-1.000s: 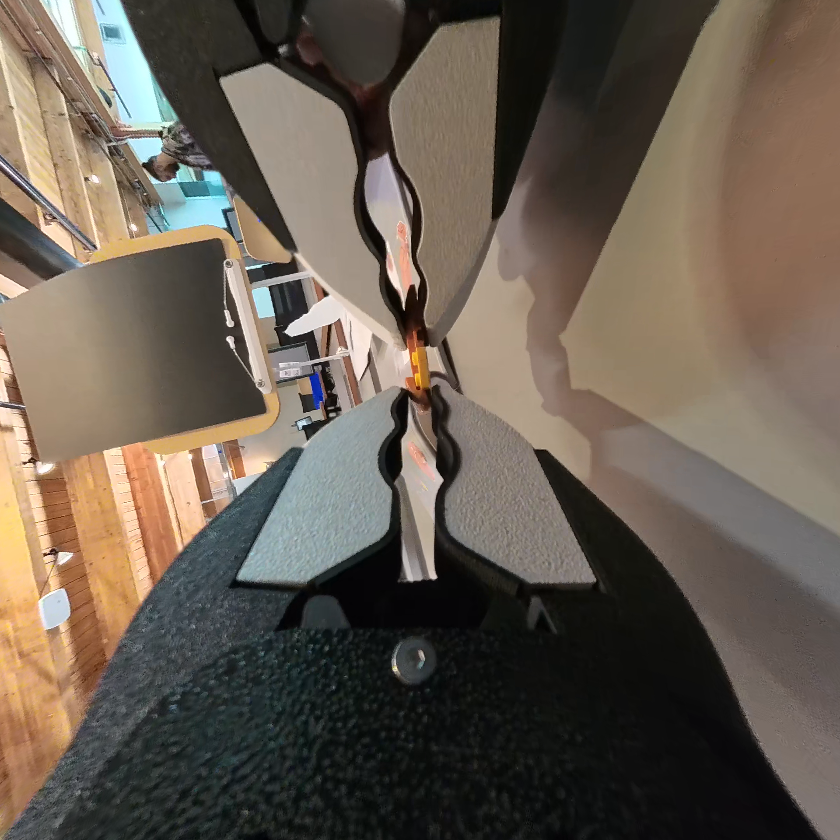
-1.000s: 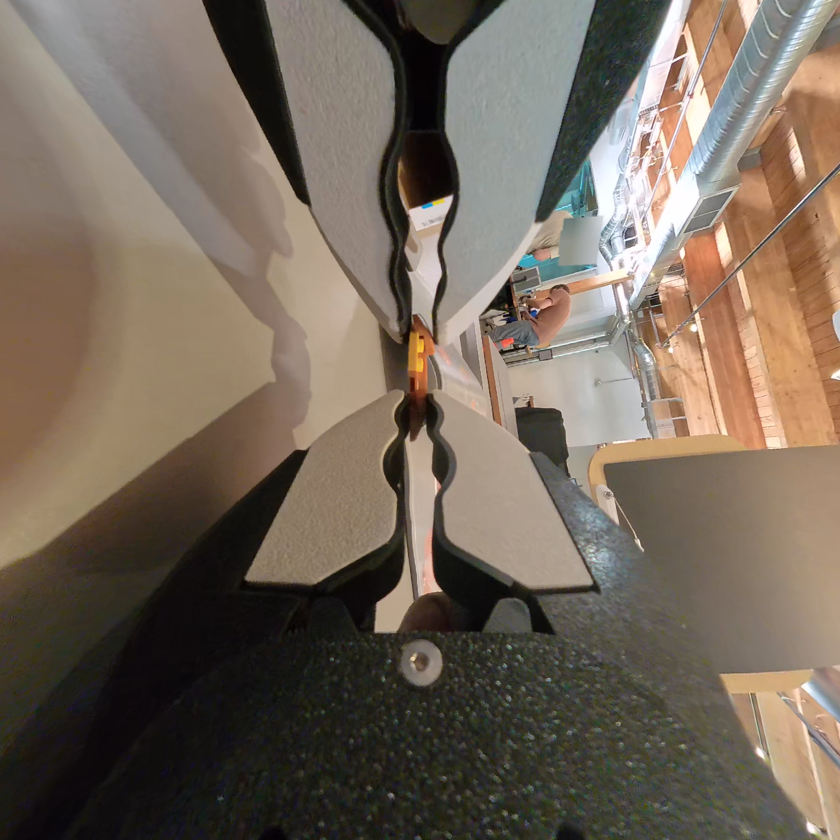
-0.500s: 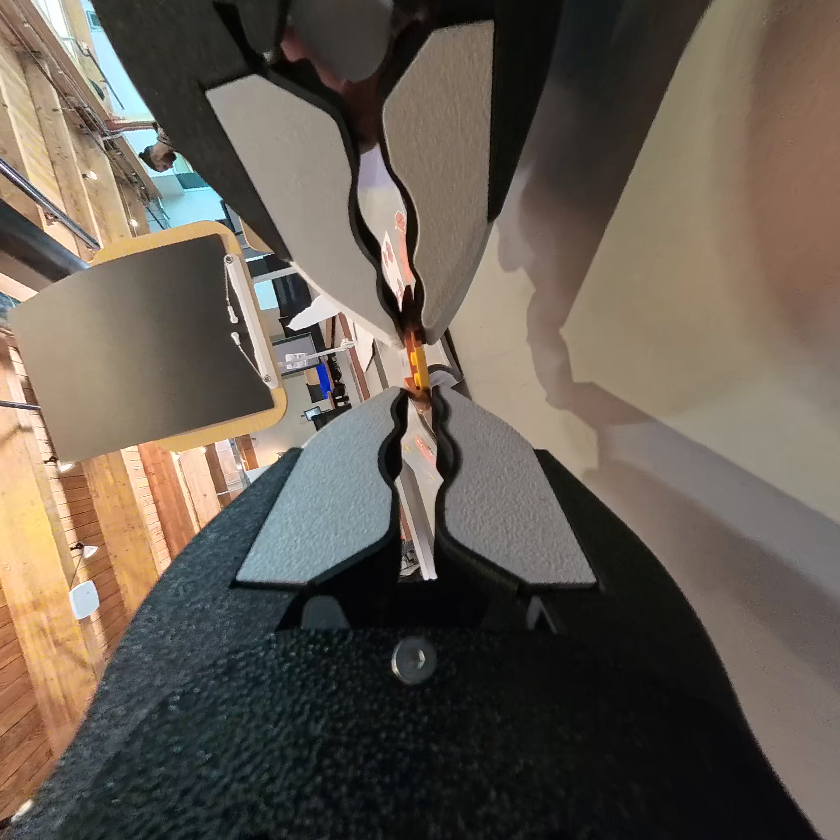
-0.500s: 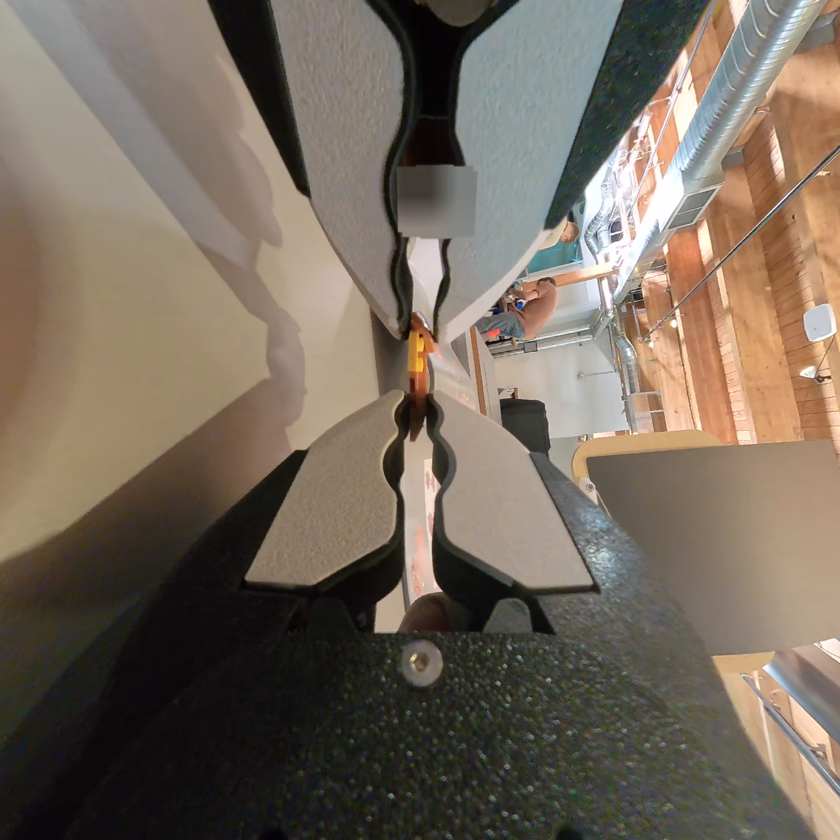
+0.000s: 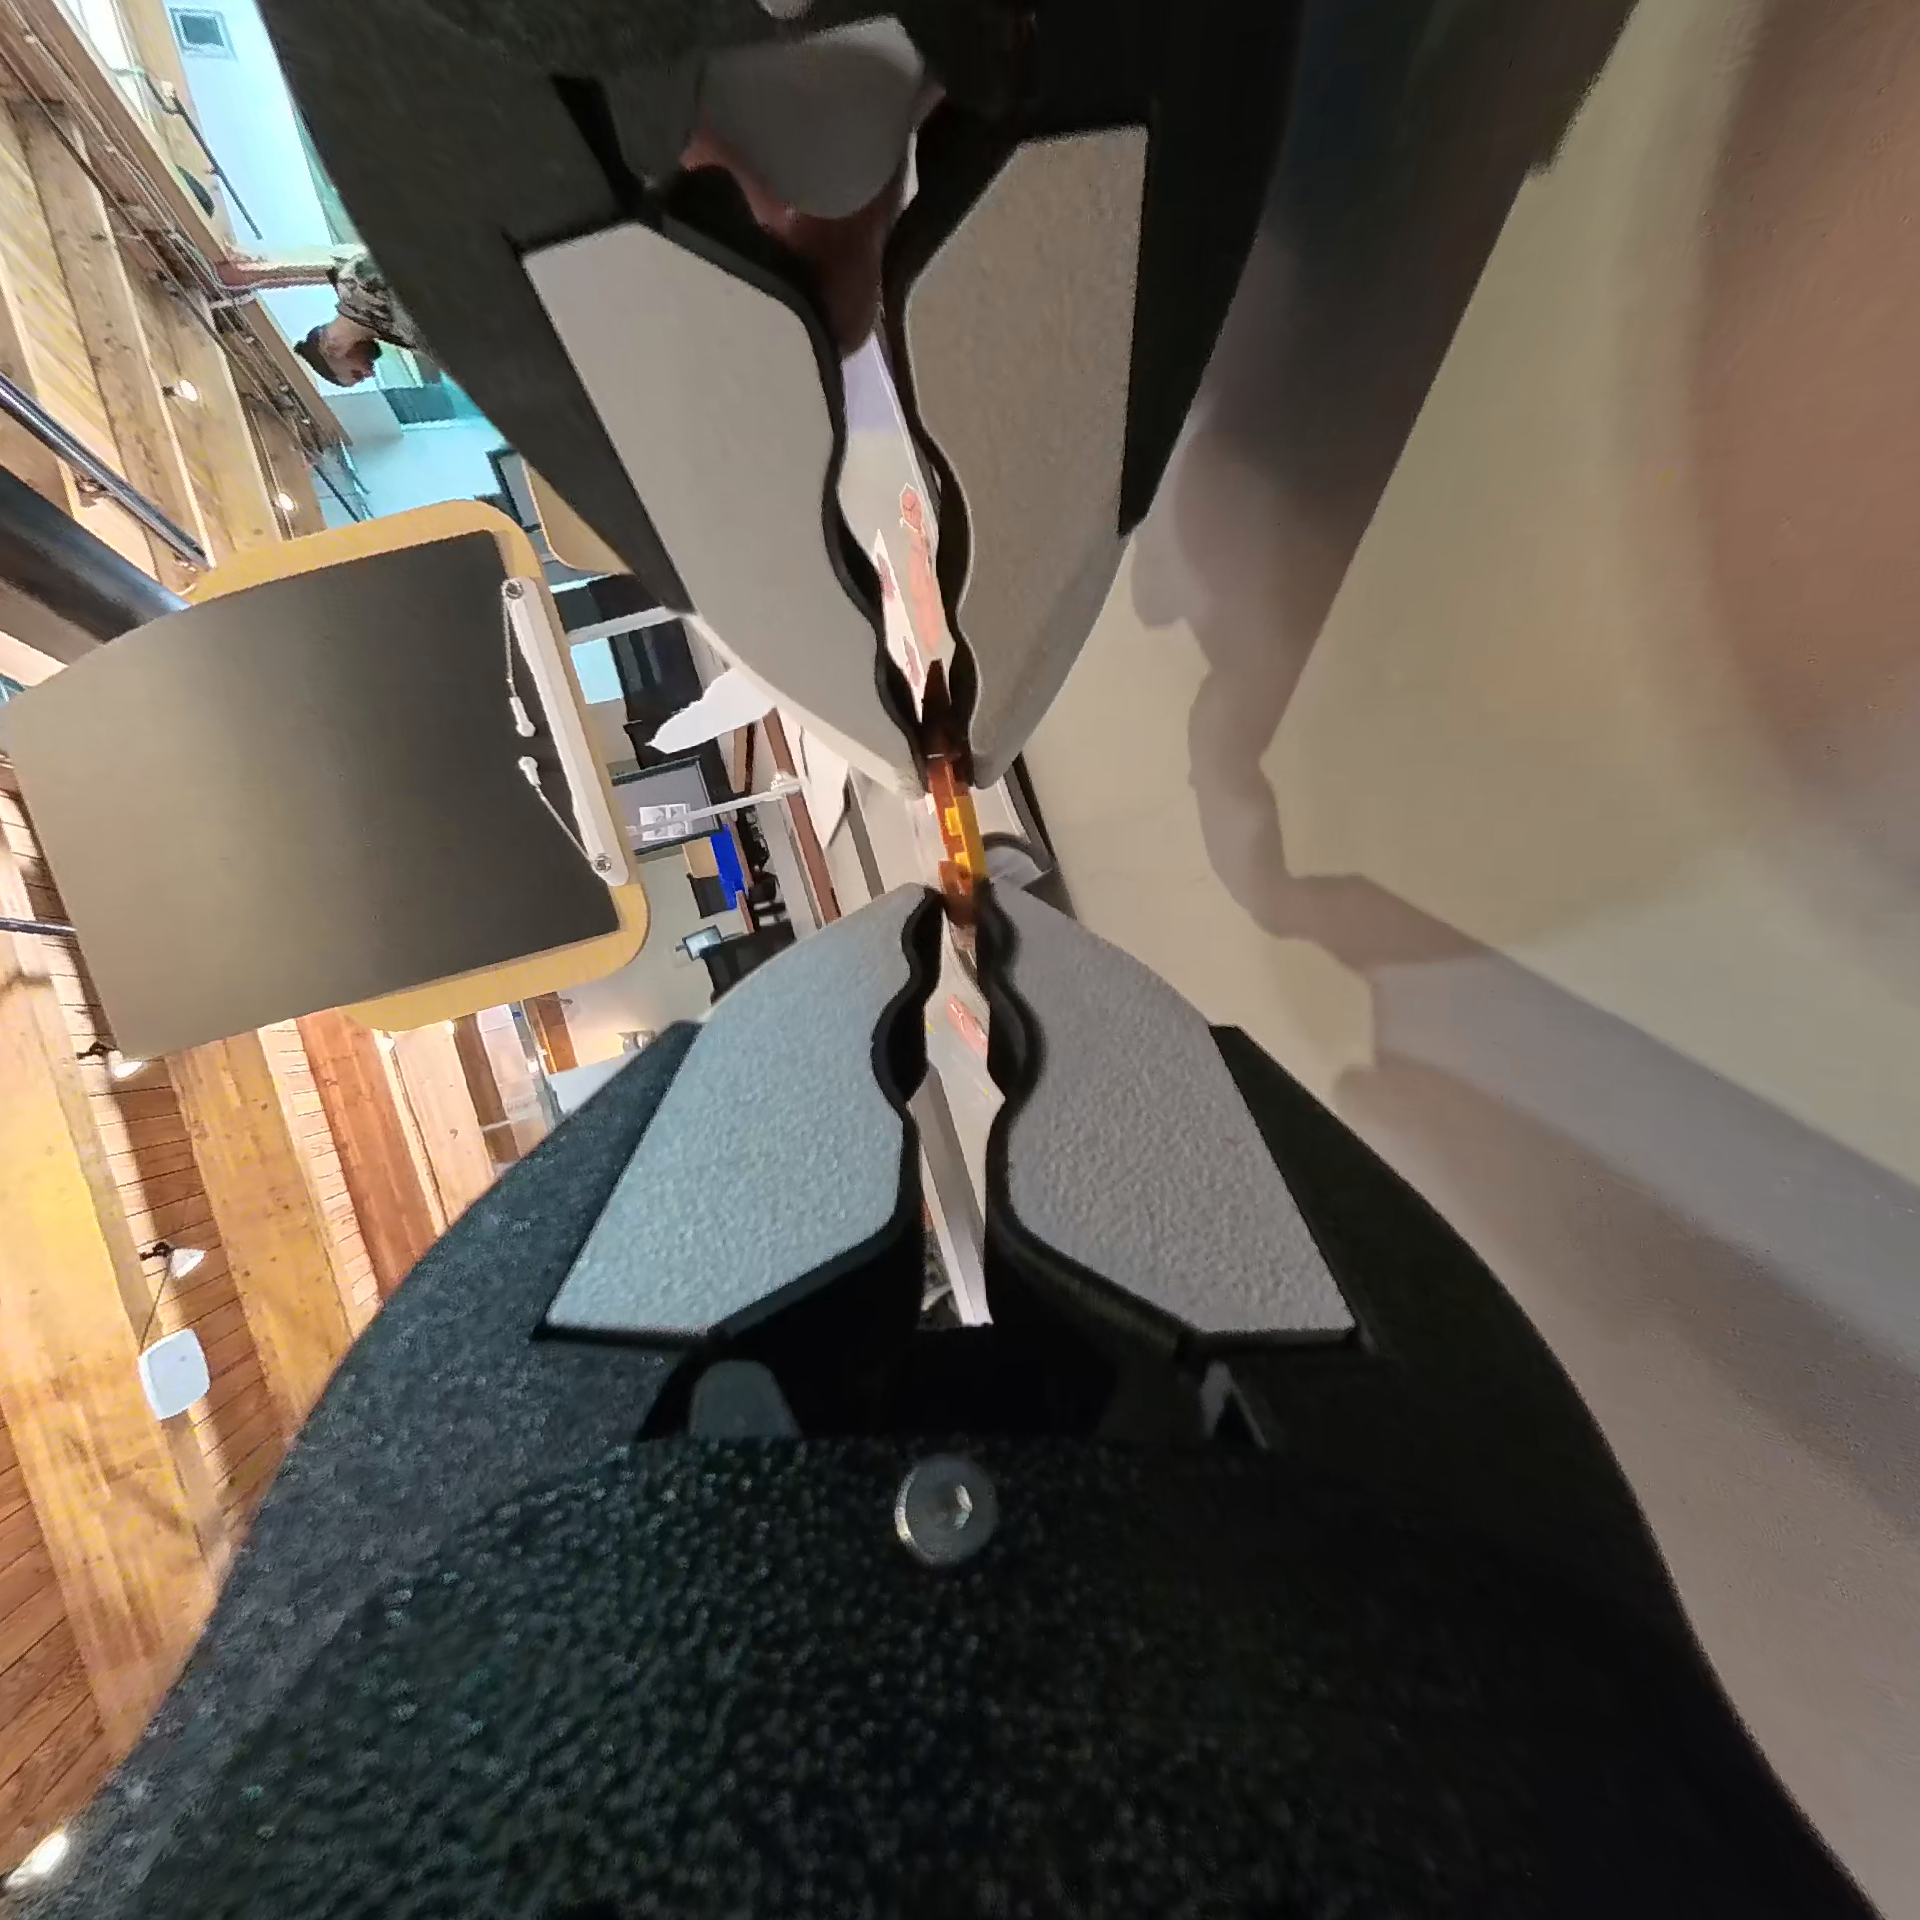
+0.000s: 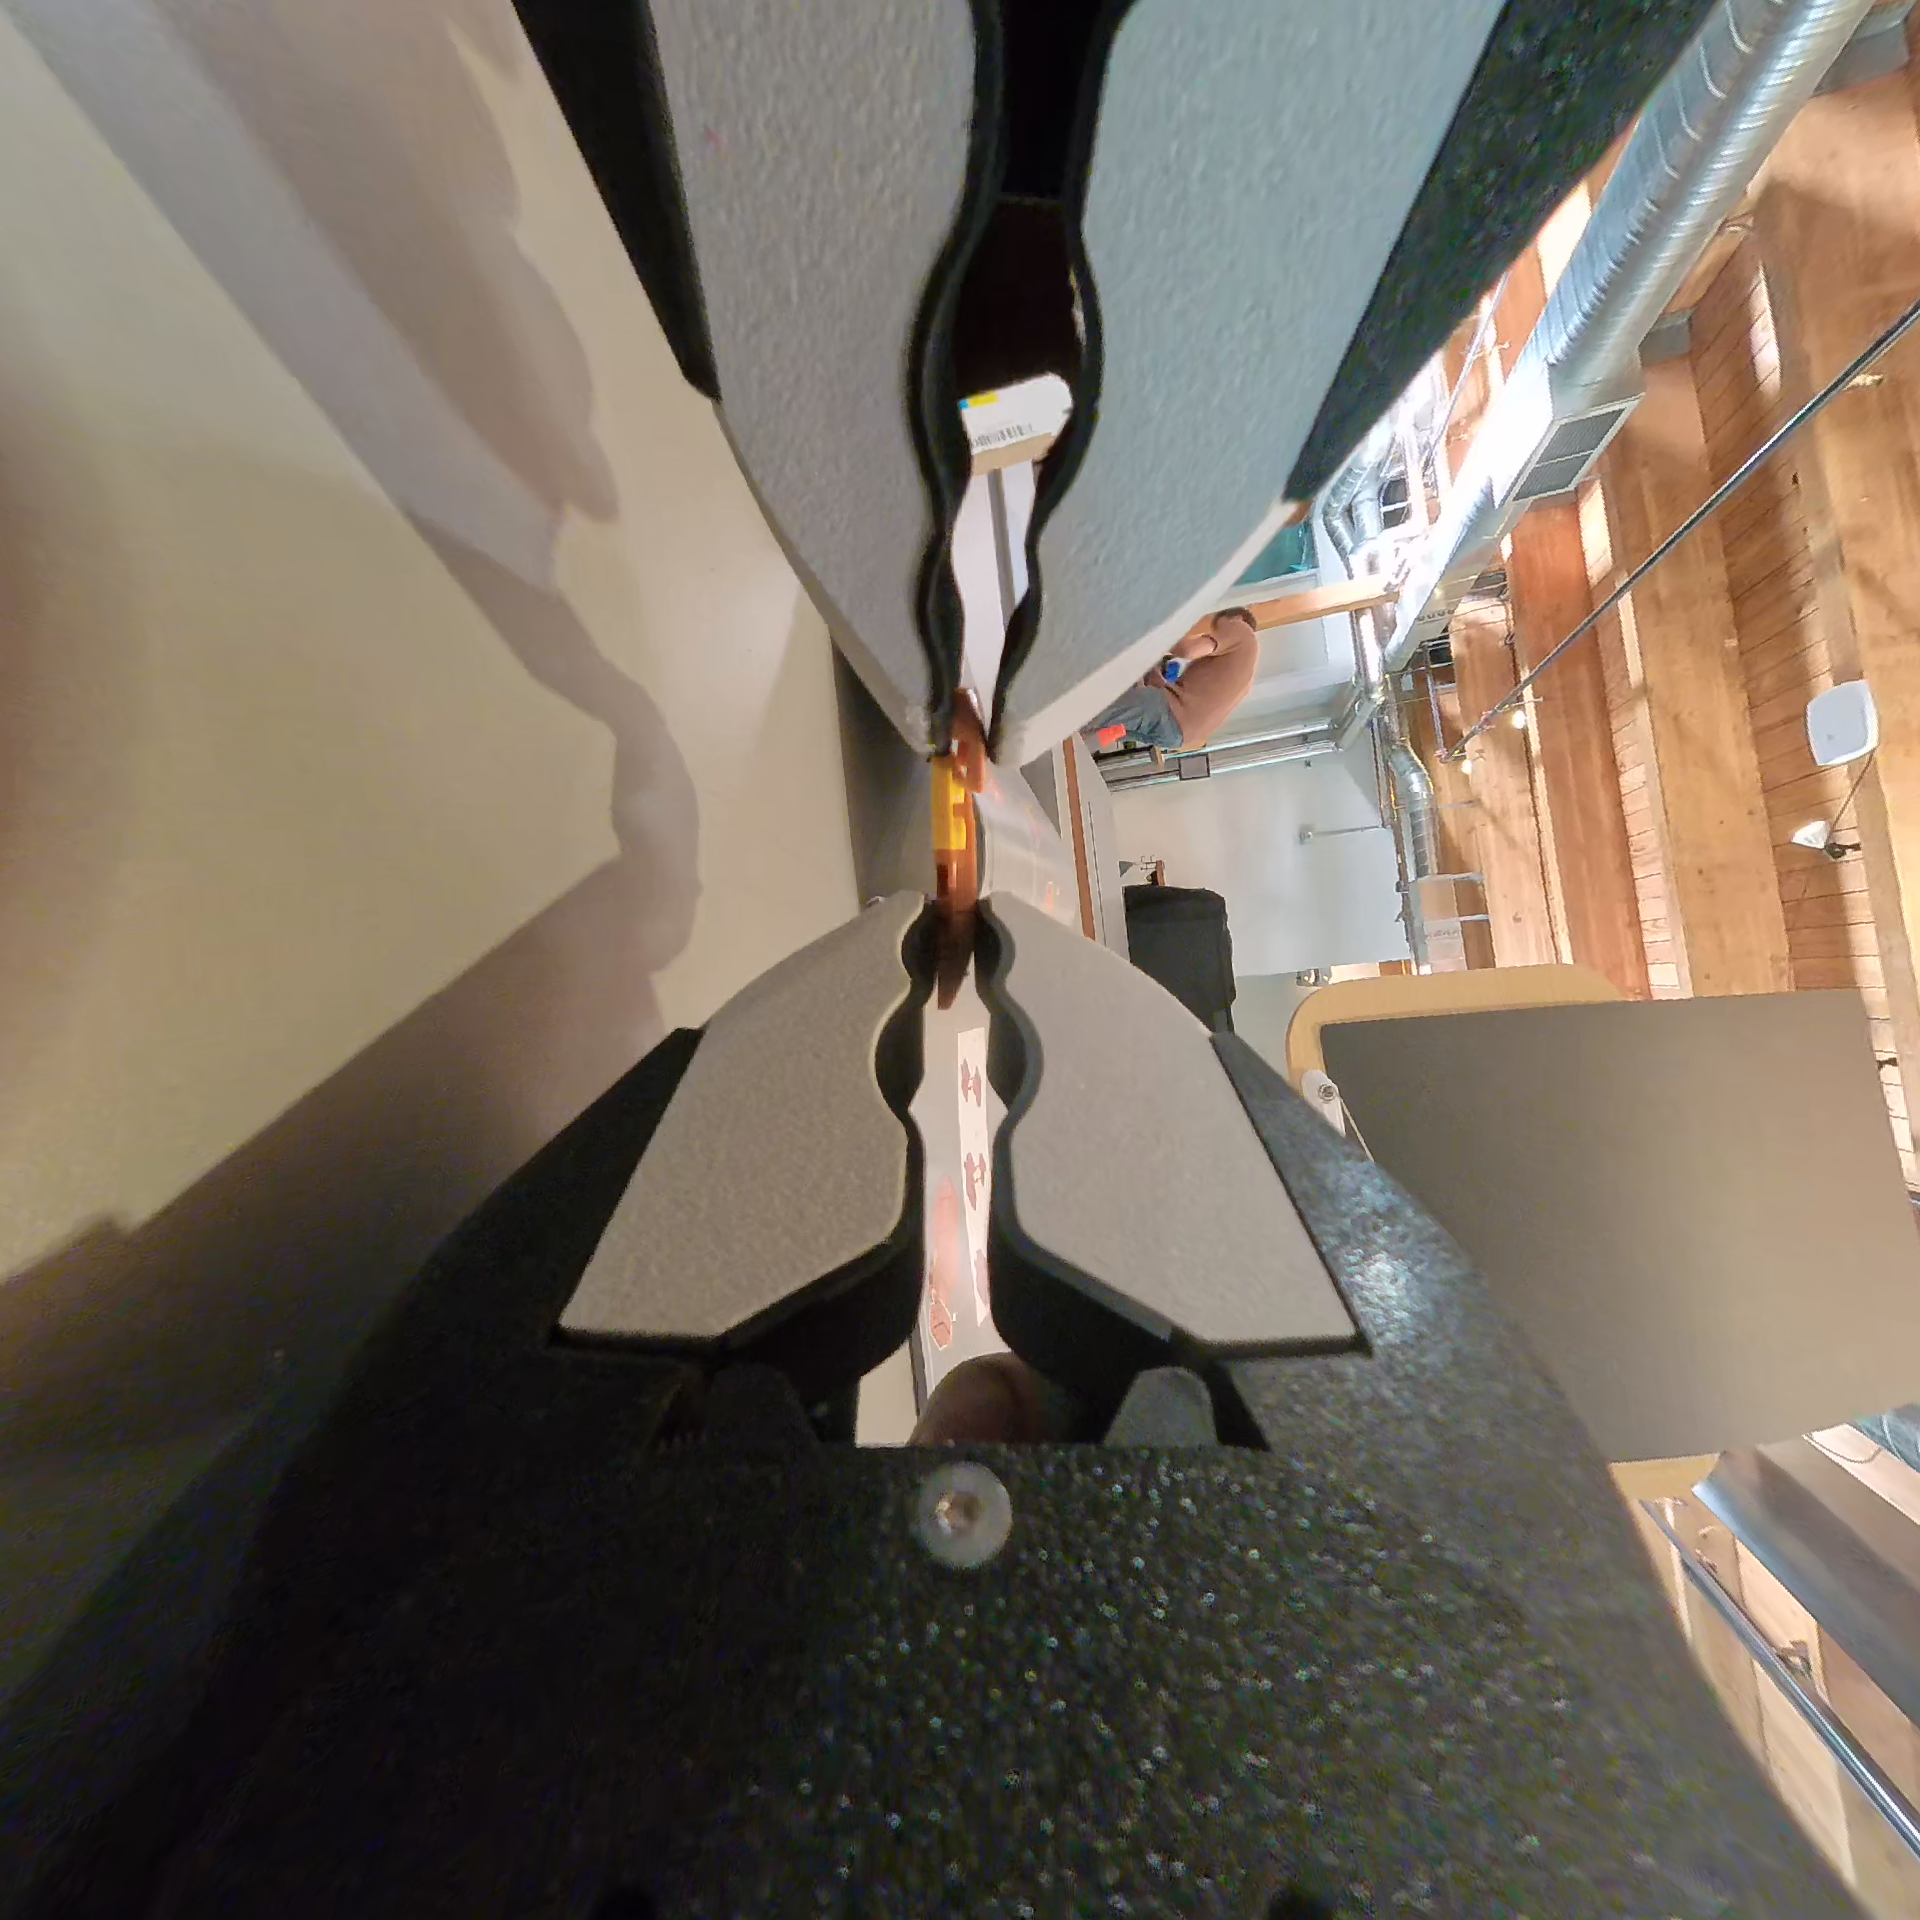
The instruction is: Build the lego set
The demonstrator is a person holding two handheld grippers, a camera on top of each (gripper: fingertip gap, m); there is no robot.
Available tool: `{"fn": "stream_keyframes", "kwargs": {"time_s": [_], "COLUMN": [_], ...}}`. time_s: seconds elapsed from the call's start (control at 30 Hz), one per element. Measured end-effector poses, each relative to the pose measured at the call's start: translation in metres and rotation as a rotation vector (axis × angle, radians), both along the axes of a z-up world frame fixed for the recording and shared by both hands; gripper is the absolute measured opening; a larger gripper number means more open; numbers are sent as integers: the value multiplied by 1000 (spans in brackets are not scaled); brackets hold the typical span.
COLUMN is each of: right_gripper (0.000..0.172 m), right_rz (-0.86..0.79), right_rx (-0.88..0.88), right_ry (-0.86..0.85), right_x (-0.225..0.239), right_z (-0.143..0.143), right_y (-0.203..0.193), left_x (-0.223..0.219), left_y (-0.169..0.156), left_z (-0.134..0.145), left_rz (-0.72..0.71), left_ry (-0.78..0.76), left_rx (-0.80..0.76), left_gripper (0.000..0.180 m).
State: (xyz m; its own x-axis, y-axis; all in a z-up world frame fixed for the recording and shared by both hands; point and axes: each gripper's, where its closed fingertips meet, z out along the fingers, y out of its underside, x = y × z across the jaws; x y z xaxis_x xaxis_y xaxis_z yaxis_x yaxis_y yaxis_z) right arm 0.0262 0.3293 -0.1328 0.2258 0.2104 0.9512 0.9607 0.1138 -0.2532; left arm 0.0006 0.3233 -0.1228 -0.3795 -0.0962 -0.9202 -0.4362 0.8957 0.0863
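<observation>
The left gripper (image 5: 958, 902) pinches one end of a thin orange-and-yellow piece (image 5: 957, 826), pads pressed on both its faces. The right gripper (image 6: 957, 914) pinches the opposite end the same way, so the two grippers face each other tip to tip with the piece (image 6: 953, 821) bridging the short gap between them. Its long axis runs straight from one gripper to the other, seen edge-on in both wrist views, yellow part in the middle, orange-brown ends inside the jaws. Beyond the piece lies a white table (image 5: 961, 1174) bearing a sheet with reddish printed shapes (image 6: 971, 1164). A pale wall (image 5: 1558, 675) stands beside the grippers. Farther off are a dark board with a tan rim (image 5: 312, 779) and wooden walls (image 6: 1714, 779).
</observation>
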Motion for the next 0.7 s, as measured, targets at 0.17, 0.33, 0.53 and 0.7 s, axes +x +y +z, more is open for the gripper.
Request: {"fn": "stream_keyframes", "kwargs": {"time_s": [0.17, 0.33, 0.53, 0.7], "right_gripper": [6, 6, 6, 6], "right_rz": [-29, -26, 5, 14], "right_rx": [-14, -15, -44, -44], "right_ry": [-32, -26, 1, -20], "right_x": [1, 0, -3, -6], "right_z": [-5, -5, -9, -11], "right_y": [1, 0, -2, -3], "left_x": [0, -1, -4, -5], "left_y": [2, 0, -2, -4], "left_z": [-6, -6, -10, -14], "left_rz": [38, 45, 34, 47], "left_ry": [41, 53, 66, 95], "left_rx": [9, 9, -108, -155], "left_gripper": [6, 6, 6, 7]}}
